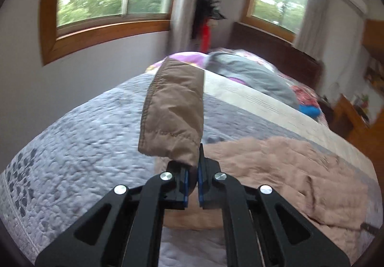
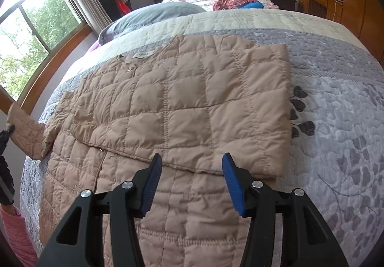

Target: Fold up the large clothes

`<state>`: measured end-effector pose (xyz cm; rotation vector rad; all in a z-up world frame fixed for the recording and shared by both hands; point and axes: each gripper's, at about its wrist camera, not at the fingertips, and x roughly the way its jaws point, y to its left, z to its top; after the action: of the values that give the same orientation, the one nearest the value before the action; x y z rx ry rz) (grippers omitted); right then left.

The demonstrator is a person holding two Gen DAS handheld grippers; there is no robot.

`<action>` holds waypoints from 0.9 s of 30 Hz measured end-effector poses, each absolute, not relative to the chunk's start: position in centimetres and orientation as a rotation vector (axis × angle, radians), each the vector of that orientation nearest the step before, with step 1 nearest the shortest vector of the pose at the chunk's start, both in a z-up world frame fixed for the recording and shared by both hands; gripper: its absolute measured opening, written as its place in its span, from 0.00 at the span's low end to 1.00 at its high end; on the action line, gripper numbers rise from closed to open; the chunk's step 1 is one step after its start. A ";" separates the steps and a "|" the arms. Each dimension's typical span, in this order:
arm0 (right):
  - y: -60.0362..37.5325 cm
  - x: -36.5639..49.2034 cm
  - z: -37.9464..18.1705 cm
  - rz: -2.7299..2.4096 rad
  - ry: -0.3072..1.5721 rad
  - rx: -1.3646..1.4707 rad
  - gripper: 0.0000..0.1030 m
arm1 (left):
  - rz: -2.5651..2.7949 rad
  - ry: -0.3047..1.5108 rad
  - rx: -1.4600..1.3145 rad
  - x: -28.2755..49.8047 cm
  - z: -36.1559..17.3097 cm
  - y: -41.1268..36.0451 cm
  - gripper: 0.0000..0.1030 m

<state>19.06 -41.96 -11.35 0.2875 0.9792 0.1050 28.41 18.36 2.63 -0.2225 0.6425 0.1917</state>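
Folding half done: one jacket [image 2: 168, 103] side lies folded; left gripper [image 1: 193, 171] pinches the sleeve [image 1: 172, 118]; right gripper [image 2: 190, 166] gapes wide.

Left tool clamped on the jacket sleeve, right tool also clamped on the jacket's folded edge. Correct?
Not quite. The left tool is shut on the jacket sleeve, as the left wrist view shows. But the right tool is open: in the right wrist view its fingers stand apart above the jacket, gripping nothing.
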 end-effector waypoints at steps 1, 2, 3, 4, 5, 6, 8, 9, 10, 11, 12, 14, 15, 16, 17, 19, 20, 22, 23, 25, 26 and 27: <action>-42.2 18.8 -11.3 0.102 0.977 0.290 0.51 | 0.167 0.646 -0.201 28.6 2.6 16.9 0.03; -42.3 18.7 -11.3 0.100 0.976 0.291 0.51 | 0.128 0.651 -0.177 28.8 2.5 14.8 0.03; -42.6 18.6 -11.2 0.096 0.975 0.293 0.51 | 0.090 0.659 -0.158 29.0 2.3 12.9 0.03; -42.8 18.6 -11.3 0.092 0.975 0.298 0.51 | 0.067 0.666 -0.145 29.2 2.0 11.6 0.03; -43.0 18.6 -11.3 0.088 0.976 0.304 0.51 | 0.035 0.678 -0.127 29.5 1.6 9.8 0.03; -43.0 18.6 -11.3 0.086 0.976 0.308 0.51 | 0.004 0.689 -0.110 29.9 1.2 8.2 0.03; -43.2 18.6 -11.5 0.086 0.979 0.309 0.51 | -0.049 0.707 -0.081 30.2 0.4 5.5 0.03; -43.3 18.7 -11.6 0.086 0.981 0.309 0.51 | -0.076 0.714 -0.068 30.4 0.0 4.0 0.03; -43.2 18.7 -11.7 0.085 0.981 0.308 0.51 | -0.098 0.719 -0.062 30.2 -0.1 3.0 0.03; -43.1 18.7 -11.7 0.087 0.982 0.306 0.51 | -0.123 0.724 -0.057 30.4 -0.4 1.8 0.03; -43.1 18.8 -11.8 0.088 0.983 0.305 0.51 | -0.144 0.729 -0.050 30.5 -0.7 0.6 0.03; -43.1 18.8 -11.9 0.087 0.985 0.305 0.51 | -0.178 0.744 -0.033 30.7 -1.6 -1.0 0.04; -43.2 18.9 -12.0 0.084 0.989 0.307 0.51 | -0.192 0.760 -0.023 31.0 -2.4 -1.8 0.04; -43.3 18.9 -12.1 0.082 0.991 0.309 0.51 | -0.202 0.775 -0.018 31.3 -3.0 -2.2 0.04; -43.3 19.0 -12.2 0.081 0.993 0.310 0.51 | -0.224 0.800 -0.010 31.6 -3.7 -2.9 0.04; -43.4 19.1 -12.4 0.077 0.999 0.311 0.51 | -0.255 0.845 -0.005 32.2 -5.0 -3.7 0.05; -43.4 19.1 -12.5 0.076 1.000 0.310 0.51 | -0.270 0.865 -0.001 32.2 -5.5 -4.2 0.06; -43.2 19.2 -12.7 0.076 1.001 0.300 0.51 | -0.329 0.896 -0.004 32.1 -6.2 -4.4 0.11; -43.1 19.1 -12.7 0.074 1.002 0.295 0.51 | -0.358 0.900 -0.007 31.5 -6.0 -5.1 0.19; -43.0 19.1 -12.8 0.074 1.002 0.289 0.51 | -0.448 0.902 -0.027 30.3 -5.5 -5.9 0.27; -42.9 19.1 -12.8 0.074 1.003 0.287 0.51 | -0.502 0.902 -0.042 29.7 -5.2 -6.0 0.33; -42.9 19.2 -12.9 0.074 1.005 0.285 0.51 | -0.542 0.899 -0.054 29.2 -4.9 -6.0 0.36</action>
<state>19.20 -42.89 -12.86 0.2848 1.0047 0.0736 29.18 -6.03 -4.86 -0.0539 0.8988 -0.5425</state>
